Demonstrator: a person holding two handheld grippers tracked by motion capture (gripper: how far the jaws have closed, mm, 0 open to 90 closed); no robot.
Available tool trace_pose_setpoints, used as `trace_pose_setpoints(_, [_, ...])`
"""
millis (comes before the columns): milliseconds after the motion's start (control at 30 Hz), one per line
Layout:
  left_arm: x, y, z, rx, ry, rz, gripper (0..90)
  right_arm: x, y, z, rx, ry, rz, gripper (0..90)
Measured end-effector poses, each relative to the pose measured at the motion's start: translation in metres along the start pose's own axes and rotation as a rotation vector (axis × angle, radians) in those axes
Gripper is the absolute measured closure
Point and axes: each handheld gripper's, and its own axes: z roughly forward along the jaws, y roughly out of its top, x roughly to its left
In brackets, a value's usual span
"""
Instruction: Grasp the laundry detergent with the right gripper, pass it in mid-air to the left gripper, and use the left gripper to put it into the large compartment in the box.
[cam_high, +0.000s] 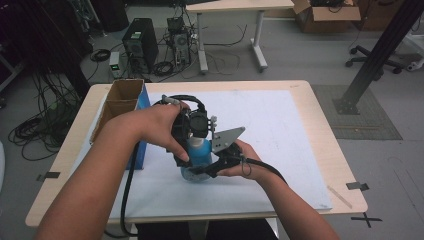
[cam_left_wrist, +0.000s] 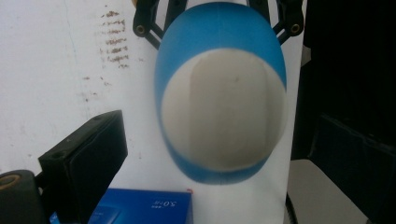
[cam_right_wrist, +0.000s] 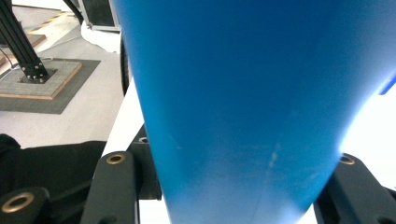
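Blue bottle: (cam_high: 199, 150) plastic, pale end facing the left tongs' camera, held above the white sheet (cam_high: 280, 125) near the table's (cam_high: 320, 100) front middle.
Right tongs: (cam_high: 212, 167) clamped on the bottle's body, jaws on both sides.
Left tongs: (cam_high: 185, 152) jaws stand apart beside the bottle, gripping nothing.
Blue box: (cam_high: 140, 145) just left of the hands.
Cardboard box: (cam_high: 117, 102) at the table's left edge.

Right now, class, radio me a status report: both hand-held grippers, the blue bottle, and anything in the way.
Right hand-held gripper shut on blue bottle. Left hand-held gripper open, jaws either side of the bottle's white end. Blue box close at left; cardboard box behind it.
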Motion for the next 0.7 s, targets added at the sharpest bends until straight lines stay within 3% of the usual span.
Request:
trace_pose_setpoints(367, [-0.001, 0.003, 0.003, -0.005, -0.001, 0.004, 4.4, 0.001, 0.013, 0.004, -0.01, 0.001, -0.016, 45.1])
trace_pose_setpoints(700, [-0.002, 0.003, 0.004, 0.011, 0.003, -0.019, 5.5, 0.001, 0.015, 0.005, -0.01, -0.013, -0.021, 44.9])
